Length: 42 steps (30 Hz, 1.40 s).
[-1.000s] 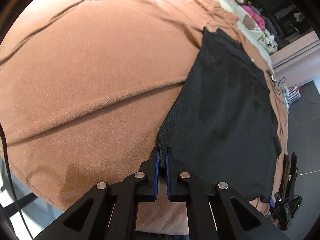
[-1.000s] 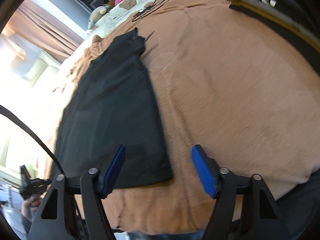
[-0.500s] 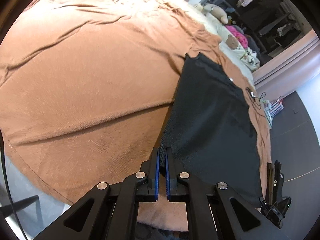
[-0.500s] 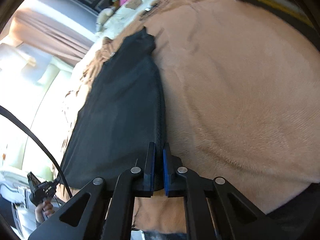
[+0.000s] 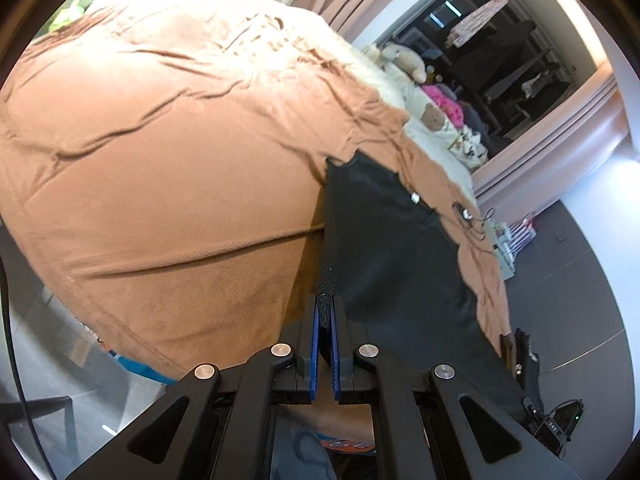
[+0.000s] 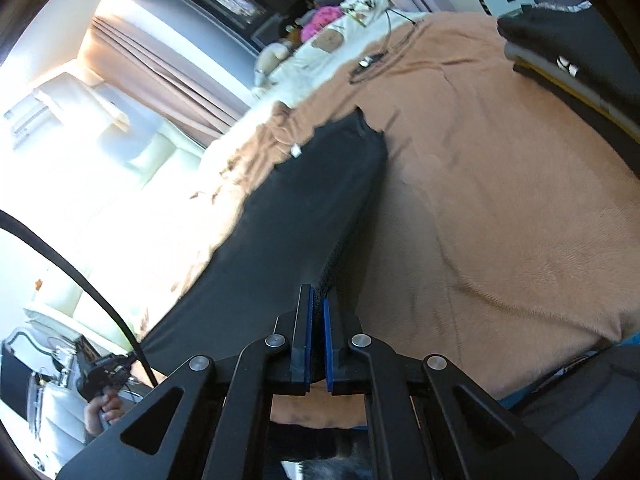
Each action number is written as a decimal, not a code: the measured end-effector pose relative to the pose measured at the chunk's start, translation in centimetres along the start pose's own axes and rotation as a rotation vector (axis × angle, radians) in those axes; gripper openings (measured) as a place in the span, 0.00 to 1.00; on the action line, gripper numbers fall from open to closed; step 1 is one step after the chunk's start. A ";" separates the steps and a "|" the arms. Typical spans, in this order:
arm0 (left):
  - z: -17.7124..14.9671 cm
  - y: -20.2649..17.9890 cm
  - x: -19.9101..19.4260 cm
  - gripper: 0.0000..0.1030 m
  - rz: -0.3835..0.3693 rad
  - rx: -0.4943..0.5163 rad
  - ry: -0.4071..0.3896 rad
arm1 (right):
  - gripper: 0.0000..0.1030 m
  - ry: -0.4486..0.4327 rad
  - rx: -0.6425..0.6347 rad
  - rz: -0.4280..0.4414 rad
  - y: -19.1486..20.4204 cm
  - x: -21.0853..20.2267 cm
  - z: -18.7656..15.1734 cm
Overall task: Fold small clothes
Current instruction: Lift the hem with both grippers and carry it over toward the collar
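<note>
We work over a bed covered by a brown blanket [image 5: 168, 184], where the black garment [image 5: 384, 240] lies. Our left gripper [image 5: 325, 312] and right gripper [image 6: 318, 300] each pinch a near corner, fingers clamped on cloth, ready to fold it over.

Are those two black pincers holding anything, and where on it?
Yes. Left gripper and right gripper each pinch a near corner of the black garment.

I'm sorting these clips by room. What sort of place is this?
Most likely a bedroom. A wide bed under a brown blanket fills both views, soft toys sit at its far end, and pink curtains hang by a bright window.
</note>
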<state>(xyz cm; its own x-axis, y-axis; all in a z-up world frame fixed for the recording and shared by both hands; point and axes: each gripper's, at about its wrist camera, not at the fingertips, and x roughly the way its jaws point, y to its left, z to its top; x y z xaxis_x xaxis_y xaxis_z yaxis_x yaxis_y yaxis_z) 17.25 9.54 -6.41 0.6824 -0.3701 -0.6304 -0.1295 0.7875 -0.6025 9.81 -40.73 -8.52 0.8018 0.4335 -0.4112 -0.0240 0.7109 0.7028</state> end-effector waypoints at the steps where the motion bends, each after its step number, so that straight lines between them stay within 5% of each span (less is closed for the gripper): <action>1: -0.1 -0.2 -0.6 0.04 -0.004 0.001 -0.011 | 0.01 -0.010 -0.004 0.013 0.2 -0.6 -0.1; 24: -2.2 -3.5 -15.2 0.04 -0.119 0.033 -0.281 | 0.01 -0.140 -0.142 0.183 1.4 -8.3 -1.9; 42: 0.2 -3.4 -10.1 0.04 -0.065 0.031 -0.237 | 0.01 -0.128 -0.114 0.137 -0.4 -3.5 -0.9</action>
<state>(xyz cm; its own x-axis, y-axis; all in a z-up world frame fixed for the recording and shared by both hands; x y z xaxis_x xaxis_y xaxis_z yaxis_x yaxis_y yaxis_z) 10.93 10.71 2.13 0.8387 -0.2972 -0.4563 -0.0603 0.7821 -0.6202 6.50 -42.06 -7.86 0.8554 0.4617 -0.2347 -0.1990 0.7114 0.6740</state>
